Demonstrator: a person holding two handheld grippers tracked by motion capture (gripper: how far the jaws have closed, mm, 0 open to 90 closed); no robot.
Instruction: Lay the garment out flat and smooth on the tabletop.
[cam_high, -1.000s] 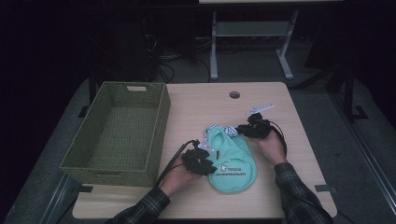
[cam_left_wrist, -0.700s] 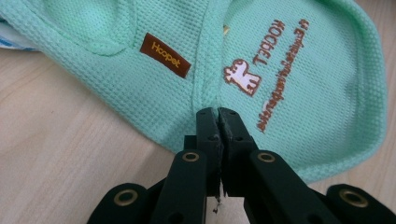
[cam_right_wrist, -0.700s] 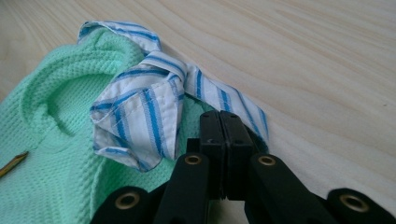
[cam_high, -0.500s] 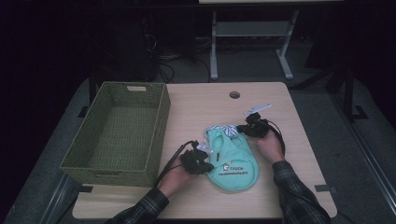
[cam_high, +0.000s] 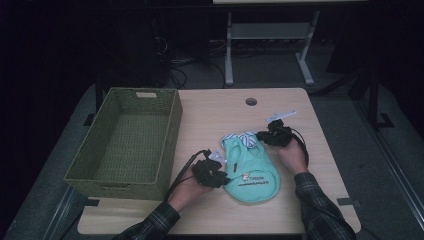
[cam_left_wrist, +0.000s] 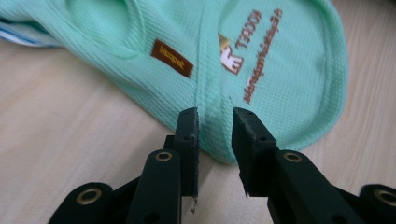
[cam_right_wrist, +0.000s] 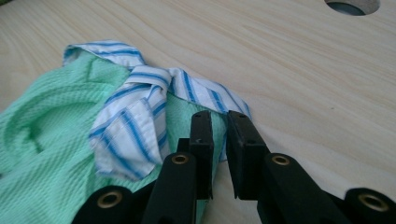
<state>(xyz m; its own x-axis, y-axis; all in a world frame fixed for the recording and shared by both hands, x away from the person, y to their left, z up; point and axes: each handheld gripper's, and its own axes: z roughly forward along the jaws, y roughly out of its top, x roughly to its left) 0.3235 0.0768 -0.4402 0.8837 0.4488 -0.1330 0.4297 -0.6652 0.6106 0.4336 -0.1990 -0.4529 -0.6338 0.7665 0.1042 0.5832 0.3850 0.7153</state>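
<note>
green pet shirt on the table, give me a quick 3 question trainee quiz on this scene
1. True or false: the green pet shirt lies inside the woven basket.
2. What pattern has the collar?
A. blue and white stripes
B. red dots
C. plain black
3. Which gripper is at the collar end of the shirt?

Key
1. False: it lies flat on the wooden table, right of the basket.
2. A.
3. The right gripper; the left gripper is at the shirt's side edge, near the brown label.
</note>
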